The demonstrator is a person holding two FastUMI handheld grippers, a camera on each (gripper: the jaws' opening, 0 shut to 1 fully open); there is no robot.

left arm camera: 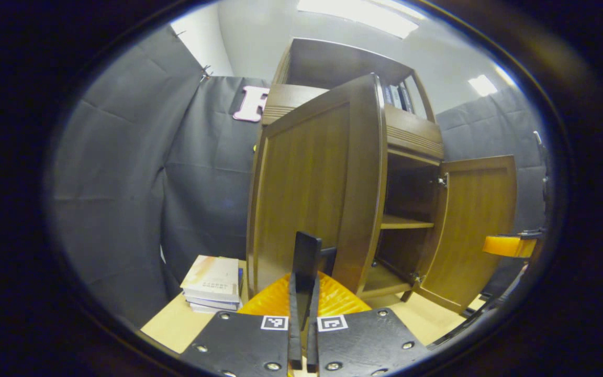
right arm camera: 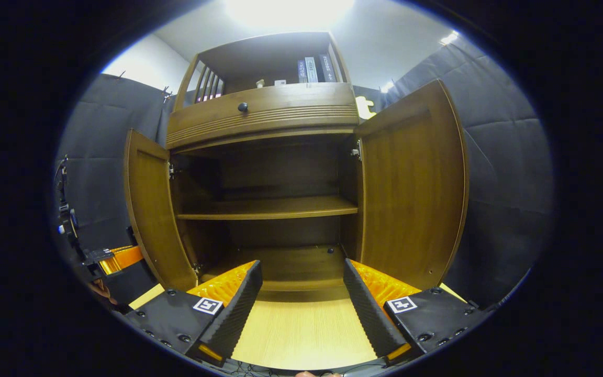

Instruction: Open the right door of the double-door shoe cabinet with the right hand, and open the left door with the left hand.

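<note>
At the cabinet's [right arm camera: 262,112] left side, the left door [right arm camera: 149,209] stands swung out; in the left gripper view the left gripper [left arm camera: 305,262] is clenched, fingers together with nothing visibly between them, just beside that door's free edge. Rightward, the shelf [right arm camera: 270,207] lies exposed. The right door [right arm camera: 411,188] is swung wide; the right gripper [right arm camera: 301,293] hangs released before the opening, nearer that door. Both doors look open, so I judge only backing away remains.

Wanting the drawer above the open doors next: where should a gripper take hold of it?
Take the small dark round knob on the brown wooden drawer front, coming straight from the front with a finger on either side. It juts out, while the ridged front offers no edge to pinch.
</note>
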